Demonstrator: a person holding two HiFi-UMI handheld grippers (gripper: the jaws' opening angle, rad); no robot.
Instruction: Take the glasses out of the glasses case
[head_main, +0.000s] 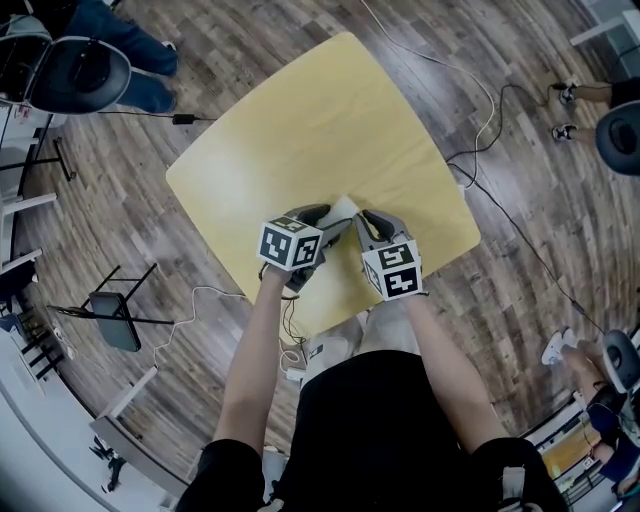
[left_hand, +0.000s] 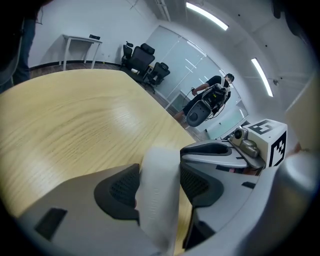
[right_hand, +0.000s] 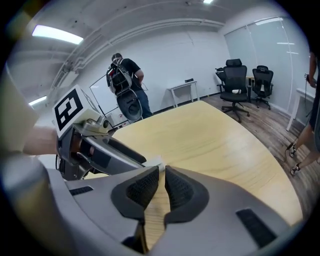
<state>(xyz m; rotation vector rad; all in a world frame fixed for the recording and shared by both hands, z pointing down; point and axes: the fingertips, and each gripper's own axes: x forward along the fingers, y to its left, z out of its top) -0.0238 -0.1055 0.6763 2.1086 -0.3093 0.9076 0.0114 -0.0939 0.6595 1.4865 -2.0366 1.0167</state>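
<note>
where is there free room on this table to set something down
Nearly the whole table is bare: the far half and both side corners hold nothing. The only crowded spot is the near edge, where the left tongs clamp the white case and the right tongs sit close beside it.

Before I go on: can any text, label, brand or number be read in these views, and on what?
Marker cube on the left gripper: black-and-white square patterns only, no words.
Marker cube on the right gripper: the same, no words.
White glasses case: a faint raised mark on its side, too blurred to read.
Nothing else legible in any view.
</note>
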